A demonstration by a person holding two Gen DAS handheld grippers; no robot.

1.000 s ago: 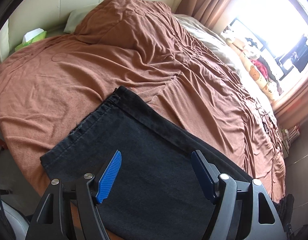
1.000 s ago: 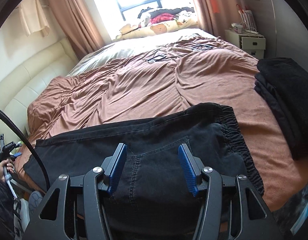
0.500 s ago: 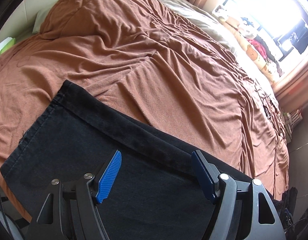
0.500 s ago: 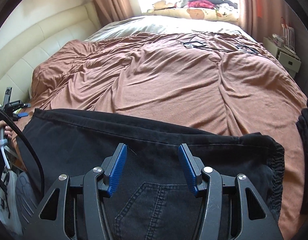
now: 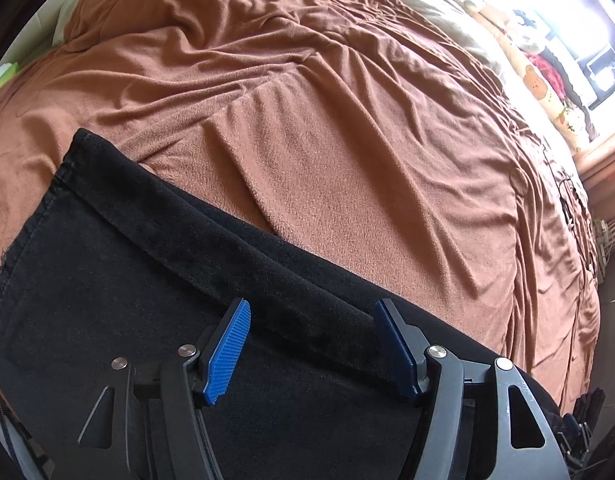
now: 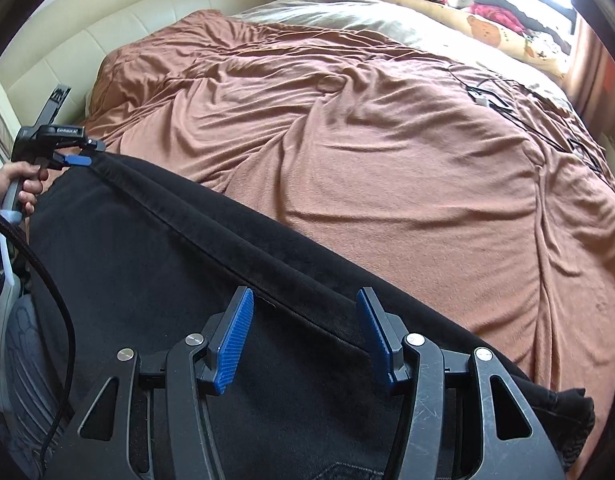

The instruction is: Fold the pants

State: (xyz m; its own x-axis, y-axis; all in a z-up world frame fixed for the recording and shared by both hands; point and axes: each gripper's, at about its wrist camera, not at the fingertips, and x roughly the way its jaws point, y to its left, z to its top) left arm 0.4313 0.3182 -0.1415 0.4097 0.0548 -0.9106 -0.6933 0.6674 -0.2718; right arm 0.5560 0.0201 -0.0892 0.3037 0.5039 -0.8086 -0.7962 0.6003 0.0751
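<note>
Pants (image 5: 155, 320) of black denim lie spread along the near edge of the bed, on the brown blanket (image 5: 347, 160), with one long folded edge running diagonally toward the cream headboard (image 6: 119, 28). That placement makes sense: the blanket gives a broad, soft, flat surface on which the cloth can be laid out and doubled over. The left gripper (image 5: 312, 346) hangs over the long edge nearer the headboard, at the leg-hem end, its blue pads (image 5: 227, 354) apart with the ridge of the fold lying below the gap; its jaws have just been closing, yet no pad presses on the cloth so far as the left wrist view shows. From the right wrist view the same tool shows small at the corner of the pants toward the headboard, a hand (image 6: 11, 192) around its handle. The right gripper (image 6: 305, 338) stands farther from the headboard along the same edge, fingers moderately spread and empty, straddling the seam line. Both tools point steeply down at that one edge, likely so the two ends can be pinched together and carried across in a single fold. A thick double layer may slip unless each pinch takes both plies.
</note>
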